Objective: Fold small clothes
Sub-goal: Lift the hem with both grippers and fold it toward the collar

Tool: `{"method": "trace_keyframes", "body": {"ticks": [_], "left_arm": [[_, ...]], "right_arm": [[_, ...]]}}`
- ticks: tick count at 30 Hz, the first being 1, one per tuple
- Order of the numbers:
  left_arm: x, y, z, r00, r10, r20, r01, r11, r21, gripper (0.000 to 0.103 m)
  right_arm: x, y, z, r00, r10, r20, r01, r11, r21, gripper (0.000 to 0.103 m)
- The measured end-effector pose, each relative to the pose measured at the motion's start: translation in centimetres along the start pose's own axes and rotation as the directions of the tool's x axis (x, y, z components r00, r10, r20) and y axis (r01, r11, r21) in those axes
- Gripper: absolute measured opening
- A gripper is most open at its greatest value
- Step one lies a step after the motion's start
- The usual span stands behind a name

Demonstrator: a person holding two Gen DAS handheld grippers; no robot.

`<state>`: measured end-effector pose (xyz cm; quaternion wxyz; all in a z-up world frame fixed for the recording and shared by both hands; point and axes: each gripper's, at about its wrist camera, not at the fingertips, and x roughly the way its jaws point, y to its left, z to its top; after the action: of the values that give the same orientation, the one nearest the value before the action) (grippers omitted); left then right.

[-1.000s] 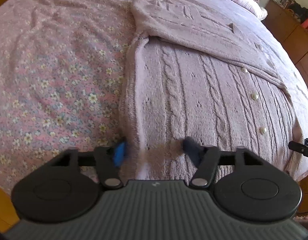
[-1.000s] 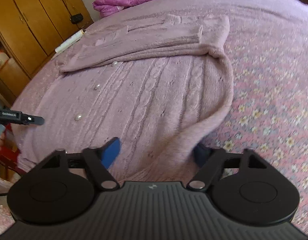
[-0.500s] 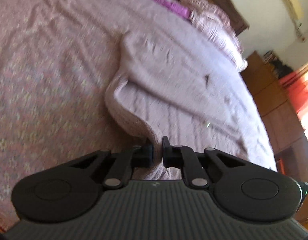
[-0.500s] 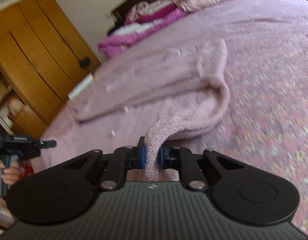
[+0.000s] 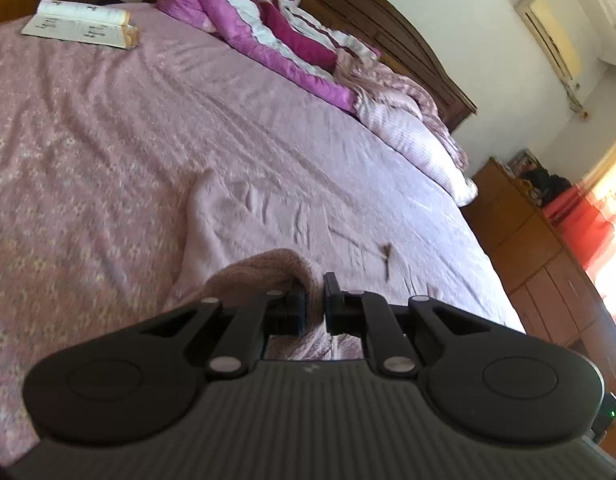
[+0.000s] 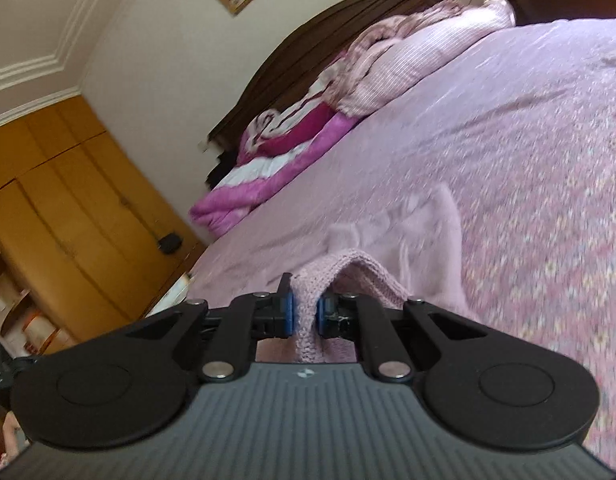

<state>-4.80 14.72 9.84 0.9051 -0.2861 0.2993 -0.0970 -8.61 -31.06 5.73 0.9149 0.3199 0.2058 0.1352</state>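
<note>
With both grippers' jaws clamped on the cardigan (image 5: pixel 244 216) hem, the bottom fold over the bed (image 5: pixel 88 140) is underway, unfinished.

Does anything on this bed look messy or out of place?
Mostly the far end: a magenta quilt lies crumpled by the headboard, and an open book sits on the bedspread. The pink cardigan is bunched only where the grippers pinch it.

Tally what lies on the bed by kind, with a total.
Cardigan: 1
Open book: 1
Magenta quilt: 1
Pillow: 1
Total: 4
</note>
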Motion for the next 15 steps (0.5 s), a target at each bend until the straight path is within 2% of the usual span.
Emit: {"method": "trace_keyframes", "body": {"ticks": [4,8,15], "left_arm": [[1.1,0.0,1.2,0.999,0.016,0.039,-0.016,1.0,-0.014,0.011],[3.1,0.5,2.1,0.994,0.078,0.082,-0.078,0.997,0.004,0.011],[8.4,2.9,1.0,0.979,0.202,0.031,-0.202,0.979,0.017,0.011]], "right_arm": [[1.6,-0.9,1.4,0.999,-0.037,0.036,0.036,0.999,0.02,0.012],[3.6,-2.7,2.4,0.991,-0.11,0.071,0.108,0.993,0.04,0.012],[8.9,-5.8,0.6,0.968,-0.251,0.006,0.251,0.967,0.036,0.012]]}}
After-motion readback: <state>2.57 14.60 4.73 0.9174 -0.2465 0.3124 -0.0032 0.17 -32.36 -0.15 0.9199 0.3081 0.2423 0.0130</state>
